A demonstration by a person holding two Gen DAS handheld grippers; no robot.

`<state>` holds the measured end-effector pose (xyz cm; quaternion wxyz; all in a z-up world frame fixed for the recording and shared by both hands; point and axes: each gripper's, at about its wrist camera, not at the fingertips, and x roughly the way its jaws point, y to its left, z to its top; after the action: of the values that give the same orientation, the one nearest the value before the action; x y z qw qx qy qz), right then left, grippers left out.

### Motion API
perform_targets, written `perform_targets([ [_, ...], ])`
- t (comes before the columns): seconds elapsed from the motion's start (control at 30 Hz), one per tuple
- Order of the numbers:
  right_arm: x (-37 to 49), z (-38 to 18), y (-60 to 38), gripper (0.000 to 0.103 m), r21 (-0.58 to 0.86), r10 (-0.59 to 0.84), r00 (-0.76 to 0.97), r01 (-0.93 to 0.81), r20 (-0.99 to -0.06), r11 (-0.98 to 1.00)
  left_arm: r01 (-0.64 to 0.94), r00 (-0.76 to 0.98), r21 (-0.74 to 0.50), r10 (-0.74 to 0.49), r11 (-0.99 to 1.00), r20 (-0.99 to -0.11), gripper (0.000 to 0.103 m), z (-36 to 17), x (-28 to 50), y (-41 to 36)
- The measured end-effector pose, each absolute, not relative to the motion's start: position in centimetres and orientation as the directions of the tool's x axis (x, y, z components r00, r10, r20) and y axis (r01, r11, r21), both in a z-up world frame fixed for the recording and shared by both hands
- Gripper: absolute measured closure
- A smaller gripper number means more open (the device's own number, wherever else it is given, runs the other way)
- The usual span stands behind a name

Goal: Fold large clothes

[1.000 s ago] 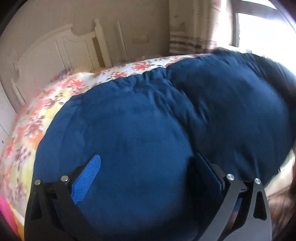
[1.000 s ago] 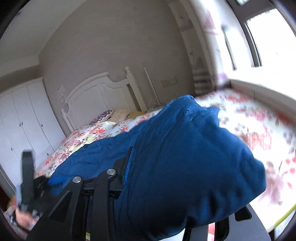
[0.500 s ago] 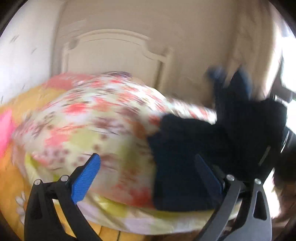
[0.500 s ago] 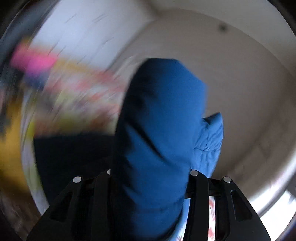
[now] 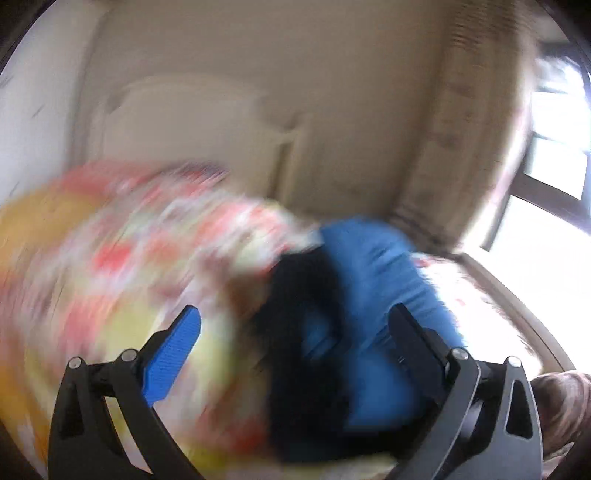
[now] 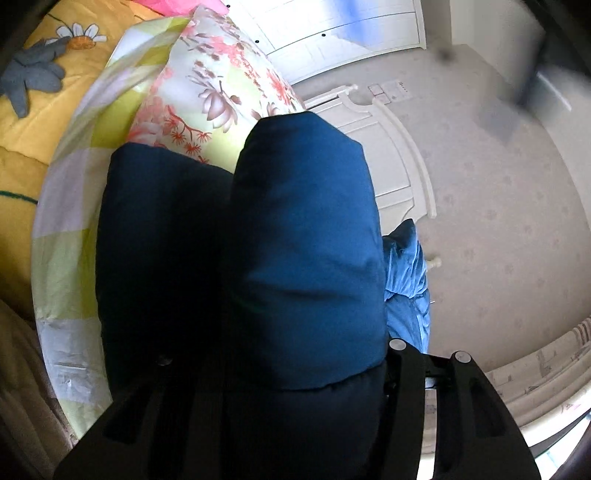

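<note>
A big dark blue padded garment (image 6: 303, 258) bulges up between my right gripper's arms and hides its fingertips; the jaws look shut on it, and part of it hangs down over the bed. In the blurred left wrist view the same blue garment (image 5: 373, 295) lies on the floral bed ahead and to the right. My left gripper (image 5: 295, 325) is open and empty, with its blue pad (image 5: 173, 354) at the left and the garment behind its right finger.
The bed has a floral cover (image 6: 221, 96) and a yellow daisy quilt (image 6: 33, 122) beside it. A white headboard (image 6: 399, 155) and wardrobe doors (image 6: 332, 29) stand behind. A curtain (image 5: 461, 147) and bright window (image 5: 554, 166) are at the right.
My left gripper has pulled back off the garment and swung left, staying open. My right gripper has lifted and turned with the garment still in it.
</note>
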<state>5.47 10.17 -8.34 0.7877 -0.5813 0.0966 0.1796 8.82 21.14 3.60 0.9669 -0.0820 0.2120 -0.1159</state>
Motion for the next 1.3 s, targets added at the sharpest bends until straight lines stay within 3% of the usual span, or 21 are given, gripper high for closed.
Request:
perform_targets([
  [0.1, 5.7, -8.6, 9.8, 0.053, -0.887, 0.176, 0.922, -0.382, -0.345, 0.260, 0.364, 0.822, -0.092, -0.366, 0.927, -0.437, 0.002, 7.6, 13.6, 15.9],
  [0.2, 5.7, -8.7, 9.5, 0.053, -0.890, 0.182, 0.925, -0.373, -0.334, 0.262, 0.473, 0.722, -0.011, -0.395, 0.881, -0.568, 0.002, 7.8, 18.9, 10.0],
  [0.27, 5.4, -8.5, 9.2, 0.052, -0.891, 0.192, 0.926, -0.369, -0.326, 0.265, 0.499, 0.672, 0.071, -0.334, 0.864, -0.661, 0.002, 5.7, 22.5, 6.8],
  [0.37, 4.7, -7.7, 8.1, 0.048, -0.878, 0.237, 0.909, -0.400, -0.343, 0.263, 0.419, 0.642, 0.226, -0.111, 0.879, -0.759, 0.002, 0.0, 27.8, 5.6],
  [0.4, 4.3, -7.0, 7.4, 0.045, -0.865, 0.269, 0.896, -0.423, -0.354, 0.270, 0.433, 0.618, 0.180, -0.145, 0.883, -0.773, 0.002, -1.3, 28.8, 6.4],
  [0.47, 3.4, -4.5, 5.0, 0.041, -0.772, 0.369, 0.828, -0.541, -0.422, 0.332, 0.407, 0.604, 0.036, -0.239, 0.913, -0.760, 0.002, -3.2, 30.1, 9.8],
  [0.57, 3.3, -0.4, 0.8, 0.041, -0.485, 0.540, 0.664, -0.747, -0.517, 0.455, 0.376, 0.595, -0.088, -0.313, 0.923, -0.740, 0.002, -4.9, 30.1, 12.8],
  [0.67, 5.4, 2.6, -2.8, 0.043, -0.231, 0.638, 0.585, -0.801, -0.501, 0.553, 0.359, 0.632, -0.088, -0.311, 0.929, -0.710, 0.002, -5.7, 29.1, 13.1],
  [0.77, 8.2, 4.7, -5.4, 0.047, -0.112, 0.630, 0.639, -0.736, -0.443, 0.668, 0.354, 0.650, -0.076, -0.304, 0.932, -0.696, 0.002, -5.5, 28.7, 12.9],
  [0.83, 8.6, 4.7, -4.2, 0.047, -0.118, 0.591, 0.669, -0.701, -0.451, 0.703, 0.350, 0.658, -0.102, -0.322, 0.931, -0.681, 0.002, -5.7, 28.6, 13.6],
  [0.93, 8.5, 1.5, 0.0, 0.045, -0.203, 0.519, 0.597, -0.752, -0.612, 0.627, 0.346, 0.668, -0.127, -0.339, 0.930, -0.662, 0.002, -5.5, 28.5, 14.4],
  [1.03, 7.4, 0.0, 1.6, 0.040, -0.301, 0.480, 0.656, -0.723, -0.582, 0.622, 0.334, 0.676, -0.089, -0.304, 0.938, -0.671, 0.002, -5.0, 28.4, 14.6],
  [1.1, 7.7, 0.2, 1.8, 0.040, -0.312, 0.475, 0.649, -0.730, -0.594, 0.608, 0.292, 0.740, 0.094, -0.163, 0.952, -0.652, 0.002, -3.7, 27.1, 13.7],
  [1.2, 8.1, 0.3, 1.3, 0.040, -0.292, 0.489, 0.633, -0.742, -0.600, 0.604, 0.098, 0.825, 0.372, 0.134, 0.923, -0.549, 0.002, -0.9, 24.7, 12.8],
  [1.27, 7.9, 0.4, 0.8, 0.040, -0.293, 0.493, 0.635, -0.742, -0.595, 0.603, 0.073, 0.834, 0.327, 0.122, 0.942, -0.537, 0.003, 1.5, 22.6, 13.5],
  [1.3, 7.9, 0.1, 1.8, 0.040, -0.293, 0.495, 0.635, -0.743, -0.594, 0.602, 0.099, 0.837, 0.243, 0.051, 0.965, -0.545, 0.003, 2.8, 20.8, 14.0],
])
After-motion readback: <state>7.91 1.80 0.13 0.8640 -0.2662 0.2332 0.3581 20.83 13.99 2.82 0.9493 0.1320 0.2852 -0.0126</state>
